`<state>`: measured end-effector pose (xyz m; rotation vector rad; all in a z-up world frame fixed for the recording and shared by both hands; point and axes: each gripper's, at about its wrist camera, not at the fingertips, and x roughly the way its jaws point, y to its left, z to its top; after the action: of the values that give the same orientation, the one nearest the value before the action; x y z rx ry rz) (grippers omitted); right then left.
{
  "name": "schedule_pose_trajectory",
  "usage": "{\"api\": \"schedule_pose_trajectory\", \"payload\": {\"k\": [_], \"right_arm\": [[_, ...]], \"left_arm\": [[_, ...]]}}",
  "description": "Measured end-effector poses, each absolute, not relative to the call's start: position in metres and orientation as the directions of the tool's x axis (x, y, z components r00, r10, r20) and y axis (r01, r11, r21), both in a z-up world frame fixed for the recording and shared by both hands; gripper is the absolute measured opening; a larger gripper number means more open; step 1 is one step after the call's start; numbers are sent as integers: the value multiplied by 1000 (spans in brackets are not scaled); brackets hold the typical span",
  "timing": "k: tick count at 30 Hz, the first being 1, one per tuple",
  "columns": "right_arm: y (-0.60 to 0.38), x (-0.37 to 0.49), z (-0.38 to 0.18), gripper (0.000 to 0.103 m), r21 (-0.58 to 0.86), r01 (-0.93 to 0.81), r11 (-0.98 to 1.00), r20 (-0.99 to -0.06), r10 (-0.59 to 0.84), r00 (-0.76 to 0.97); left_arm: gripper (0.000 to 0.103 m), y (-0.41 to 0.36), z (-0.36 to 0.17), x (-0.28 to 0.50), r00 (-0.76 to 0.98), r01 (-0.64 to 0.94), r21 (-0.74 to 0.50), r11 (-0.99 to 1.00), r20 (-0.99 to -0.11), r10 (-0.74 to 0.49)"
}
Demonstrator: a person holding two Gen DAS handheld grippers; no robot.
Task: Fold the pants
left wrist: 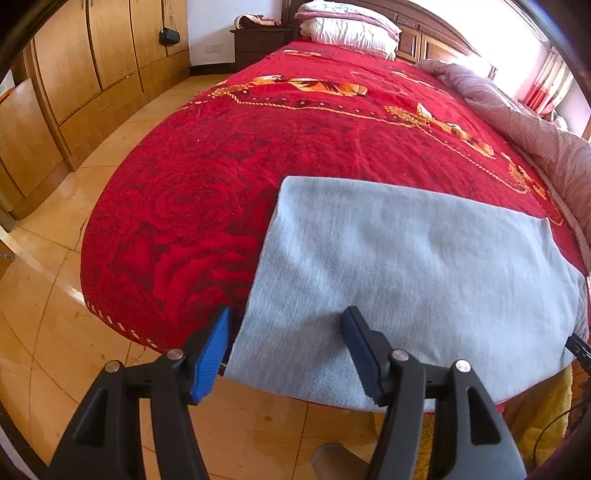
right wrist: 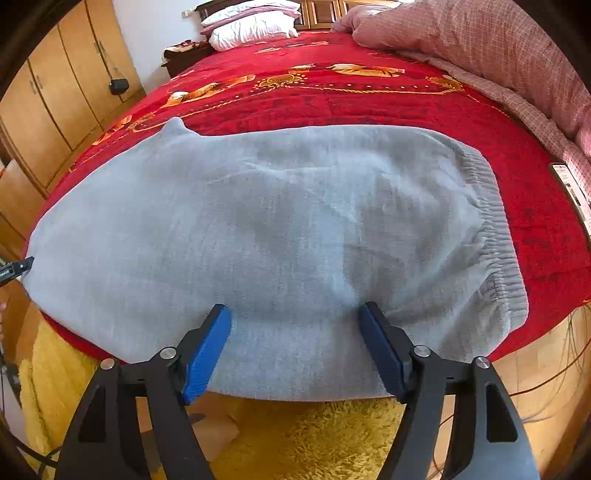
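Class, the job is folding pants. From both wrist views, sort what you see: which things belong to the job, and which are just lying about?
Belong to the job:
grey fleece pants with elastic waistband
left gripper, open
right gripper, open
red rose-patterned blanket, the work surface

Just lying about:
white pillows
pink checked quilt
yellow shaggy rug

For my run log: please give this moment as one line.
left gripper: open | right gripper: open | grey pants: flat on red blanket

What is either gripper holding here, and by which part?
Nothing. Left gripper and right gripper are open above the near edge of the grey pants.
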<state>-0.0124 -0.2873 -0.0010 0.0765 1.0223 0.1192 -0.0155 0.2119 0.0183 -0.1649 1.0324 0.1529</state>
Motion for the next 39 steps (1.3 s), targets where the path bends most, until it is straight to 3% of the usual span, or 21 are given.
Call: {"api": "schedule_pose_trajectory", "payload": {"k": [3, 4, 6, 8, 9, 19, 32, 39], "right_arm": [[-286, -12, -2, 79, 118, -70, 991, -845, 137, 517], [-284, -12, -2, 80, 113, -74, 991, -844, 135, 520], [-283, -13, -2, 81, 105, -82, 991, -841, 133, 524], [-282, -14, -2, 81, 92, -92, 992, -839, 127, 528], [-281, -14, -2, 81, 87, -95, 992, -839, 124, 530], [-279, -20, 12, 79, 117, -42, 992, -835, 121, 537], [-269, -42, 39, 79, 145, -83, 986, -797, 166, 581], [-277, -46, 41, 79, 126, -72, 989, -803, 145, 579]], "left_arm": [[61, 209, 19, -17, 514, -222, -55, 974, -855, 69], [55, 207, 19, -18, 519, -222, -54, 974, -852, 71], [41, 203, 21, -20, 531, -215, -51, 975, -844, 73], [14, 199, 22, -21, 541, -191, -81, 978, -840, 36], [13, 198, 22, -20, 542, -188, -96, 978, -840, 22], [10, 195, 49, -32, 610, -208, -168, 964, -792, -6], [10, 119, 126, -46, 688, -7, -264, 964, -701, -187], [10, 53, 124, -31, 655, 105, -271, 957, -706, -271]]}}
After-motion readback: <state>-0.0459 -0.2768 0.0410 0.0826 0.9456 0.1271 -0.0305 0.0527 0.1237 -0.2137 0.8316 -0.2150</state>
